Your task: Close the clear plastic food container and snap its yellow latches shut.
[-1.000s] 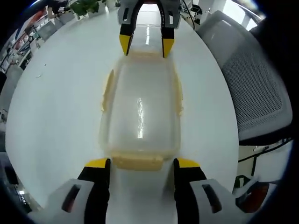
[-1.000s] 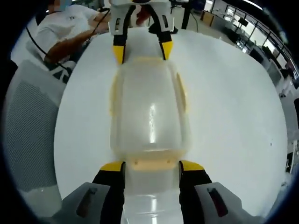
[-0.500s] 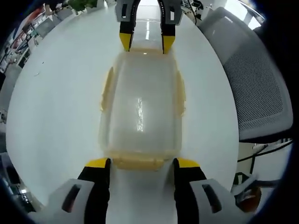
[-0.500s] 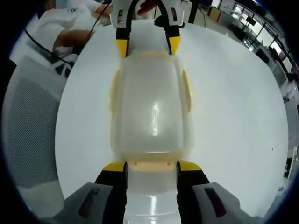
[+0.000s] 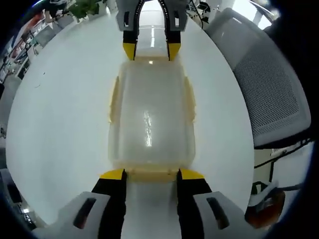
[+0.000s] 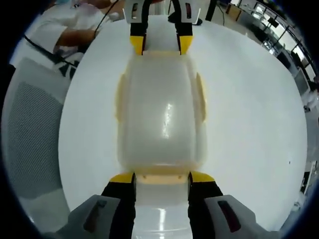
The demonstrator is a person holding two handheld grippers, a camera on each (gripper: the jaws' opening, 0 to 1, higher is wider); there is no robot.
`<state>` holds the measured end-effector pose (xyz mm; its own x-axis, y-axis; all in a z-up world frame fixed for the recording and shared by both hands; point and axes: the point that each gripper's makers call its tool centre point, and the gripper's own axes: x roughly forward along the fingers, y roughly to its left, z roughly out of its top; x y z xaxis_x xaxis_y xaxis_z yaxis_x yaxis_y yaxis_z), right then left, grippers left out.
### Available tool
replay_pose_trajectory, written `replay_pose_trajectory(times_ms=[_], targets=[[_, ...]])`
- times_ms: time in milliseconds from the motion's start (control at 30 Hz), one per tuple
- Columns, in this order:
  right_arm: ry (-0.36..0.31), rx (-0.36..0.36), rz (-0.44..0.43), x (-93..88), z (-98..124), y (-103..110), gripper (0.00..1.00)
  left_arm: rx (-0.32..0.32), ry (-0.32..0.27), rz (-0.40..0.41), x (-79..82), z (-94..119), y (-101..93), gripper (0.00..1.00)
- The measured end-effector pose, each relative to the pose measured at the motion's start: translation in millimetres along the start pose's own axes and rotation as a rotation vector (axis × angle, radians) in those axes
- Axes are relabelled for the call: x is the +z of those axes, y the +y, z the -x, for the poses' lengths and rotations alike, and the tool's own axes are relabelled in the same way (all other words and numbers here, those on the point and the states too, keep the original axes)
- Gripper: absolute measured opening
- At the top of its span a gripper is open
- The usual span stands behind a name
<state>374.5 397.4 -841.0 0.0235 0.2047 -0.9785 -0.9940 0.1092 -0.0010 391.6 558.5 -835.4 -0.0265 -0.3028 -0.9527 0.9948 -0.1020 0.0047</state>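
The clear plastic food container (image 5: 149, 117) lies on the white table with its lid on, seen lengthwise in both views (image 6: 162, 114). Pale yellow latches sit on its long sides (image 5: 114, 99) (image 6: 201, 97). In the left gripper view, my left gripper (image 5: 151, 175) holds the near end latch (image 5: 151, 174) between its jaws, which touch the latch's two ends. My right gripper (image 6: 161, 178) grips the opposite end latch (image 6: 161, 177) the same way. Each gripper also appears at the far end in the other's view: the right gripper (image 5: 151, 50) and the left gripper (image 6: 160, 44).
The round white table (image 5: 60, 109) spreads wide on both sides of the container. A grey mesh office chair (image 5: 271, 84) stands beside the table, also seen as the chair (image 6: 32, 139). A seated person in a white shirt (image 6: 65, 30) is past the far table edge.
My left gripper's jaws have drawn closer together onto the near end latch. The right gripper has shifted slightly along the container; the container itself stays in place.
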Motion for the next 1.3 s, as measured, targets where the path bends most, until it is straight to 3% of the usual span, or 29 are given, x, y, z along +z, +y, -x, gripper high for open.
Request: replay_pose_trajectory(times_ms=[267, 867, 1100, 1200, 1300], targets=[[0.015, 0.001, -0.008, -1.2, -0.3, 0.7, 0.4, -0.005, 0.098, -0.014, 2.6, -2.3, 1.0, 0.39], [0.025, 0.006, 0.007, -0.7, -1.2, 2.7, 0.4, 0.007, 0.025, -0.003, 0.9, -1.4, -2.2, 0.39], [0.002, 0.005, 0.006, -1.0, -1.0, 3.3, 0.39, 0.009, 0.057, 0.003, 1.1, -2.7, -2.6, 0.39], [-0.004, 0.003, 0.007, -0.8, -1.2, 3.6, 0.39, 0.011, 0.023, 0.003, 0.1, -1.5, -3.5, 0.38], [0.028, 0.006, 0.009, 0.4, -2.2, 3.1, 0.39, 0.01, 0.032, 0.01, 1.9, -1.8, -2.6, 0.38]])
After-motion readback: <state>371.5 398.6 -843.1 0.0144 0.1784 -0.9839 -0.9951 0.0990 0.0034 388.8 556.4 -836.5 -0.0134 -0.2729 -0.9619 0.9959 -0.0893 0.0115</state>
